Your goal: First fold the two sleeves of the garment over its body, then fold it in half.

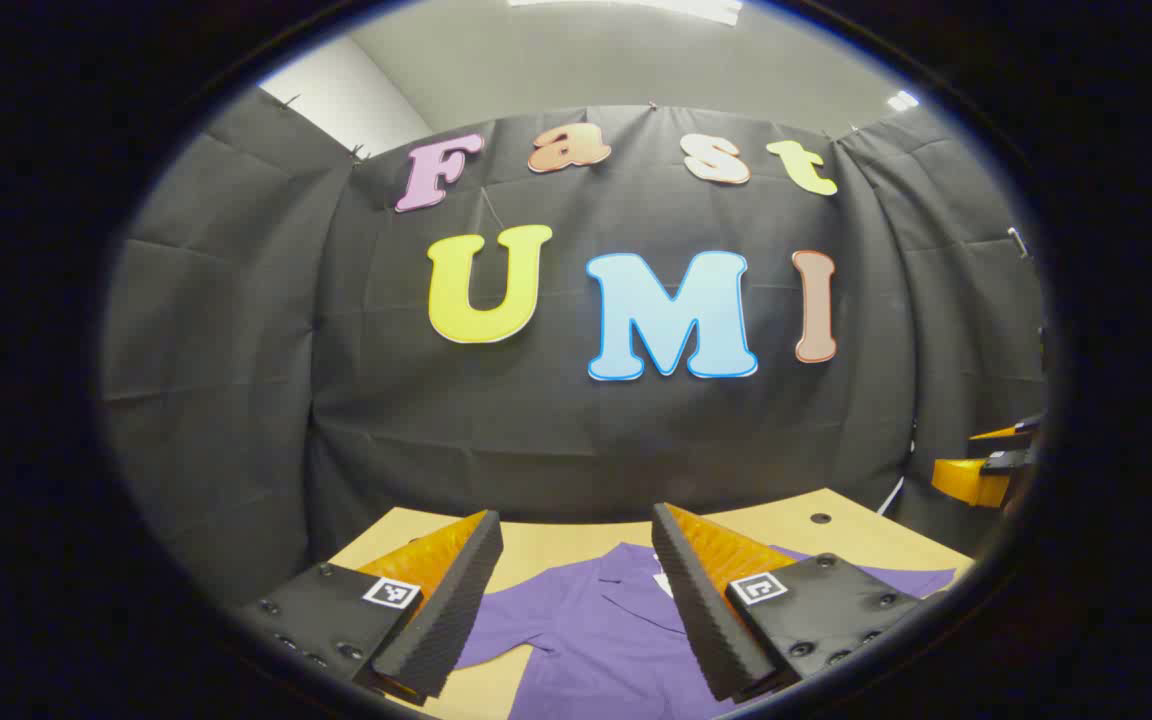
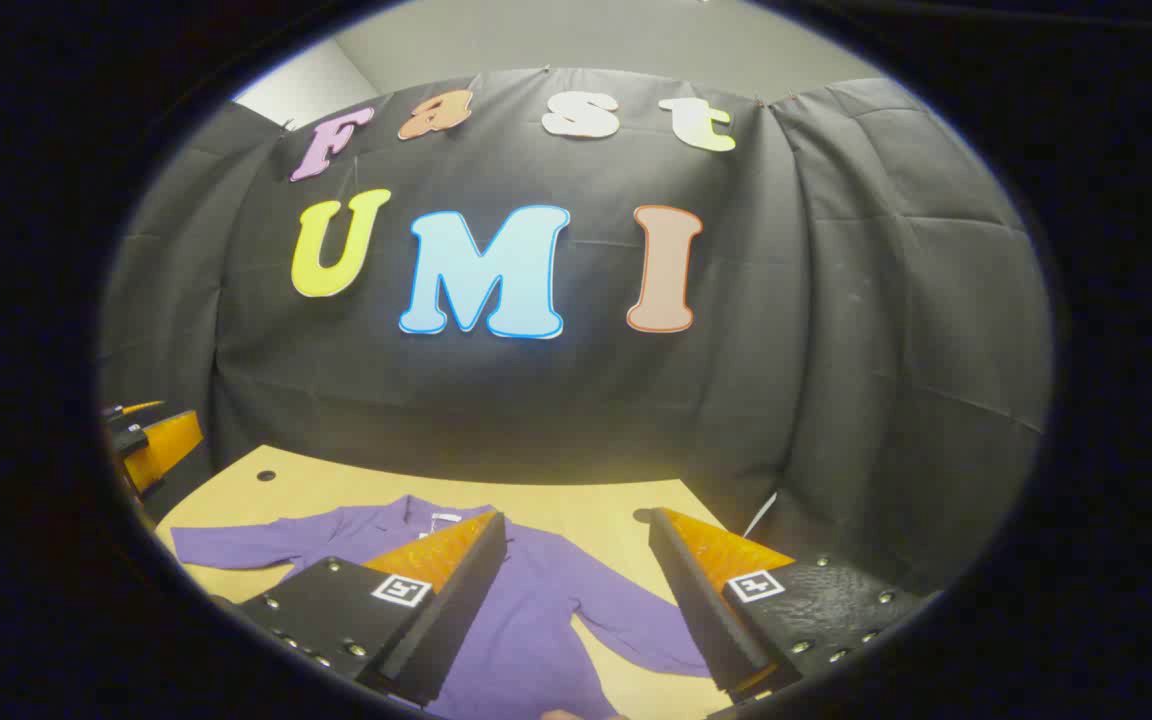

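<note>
A purple collared shirt (image 1: pixel 586 620) lies flat on the wooden table (image 1: pixel 556 545), collar toward the booth wall. In the left gripper view its two sleeves spread outward, one at the left (image 1: pixel 501 630) and one at the right (image 1: pixel 901 578). My left gripper (image 1: pixel 576 520) hovers above the shirt's collar end, open, with nothing between its fingers. In the right gripper view the same shirt (image 2: pixel 536 610) lies below my right gripper (image 2: pixel 577 517), which is also open and empty. One sleeve (image 2: pixel 236 545) stretches left and the other (image 2: pixel 636 630) runs right between the fingers.
The black cloth wall stands close behind the table's far edge. A small dark hole (image 1: pixel 820 518) marks the tabletop near a far corner. The right gripper (image 1: pixel 986 470) shows at the right edge of the left gripper view, and the left gripper (image 2: pixel 151 440) at the left edge of the right gripper view.
</note>
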Demonstrator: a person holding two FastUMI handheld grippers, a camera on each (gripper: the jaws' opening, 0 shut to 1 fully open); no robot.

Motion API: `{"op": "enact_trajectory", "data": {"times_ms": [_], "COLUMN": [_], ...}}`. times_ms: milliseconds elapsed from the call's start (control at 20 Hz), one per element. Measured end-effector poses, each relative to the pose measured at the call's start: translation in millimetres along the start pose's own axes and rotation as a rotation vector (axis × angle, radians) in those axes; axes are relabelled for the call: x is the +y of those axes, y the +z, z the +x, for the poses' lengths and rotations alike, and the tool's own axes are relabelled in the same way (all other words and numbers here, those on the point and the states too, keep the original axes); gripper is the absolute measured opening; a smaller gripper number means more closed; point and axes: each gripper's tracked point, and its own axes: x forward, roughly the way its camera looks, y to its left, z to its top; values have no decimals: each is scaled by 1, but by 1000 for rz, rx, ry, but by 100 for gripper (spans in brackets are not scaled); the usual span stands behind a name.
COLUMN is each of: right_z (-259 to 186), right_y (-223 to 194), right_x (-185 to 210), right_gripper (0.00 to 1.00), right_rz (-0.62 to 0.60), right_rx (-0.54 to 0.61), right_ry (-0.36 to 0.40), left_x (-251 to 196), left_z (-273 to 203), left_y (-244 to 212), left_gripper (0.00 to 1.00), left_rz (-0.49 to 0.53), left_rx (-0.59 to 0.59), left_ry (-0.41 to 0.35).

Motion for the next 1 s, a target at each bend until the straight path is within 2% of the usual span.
{"op": "enact_trajectory", "data": {"times_ms": [400, 450, 550, 1000], "right_z": [3, 3, 3, 6], "right_y": [-2, -4, -5, -12], "right_x": [3, 2, 1, -10], "right_gripper": [90, 94, 90, 92], "right_rz": [7, 6, 9, 43], "right_rx": [8, 10, 11, 37], "right_ry": [4, 4, 2, -27], "left_x": [-2, -2, -3, -4], "left_z": [0, 0, 1, 0], "left_y": [-1, -2, -1, 0], "left_gripper": [96, 96, 96, 96], "left_rz": [-1, -1, -2, 9], "left_rx": [6, 6, 6, 6], "left_ry": [4, 3, 1, 1]}}
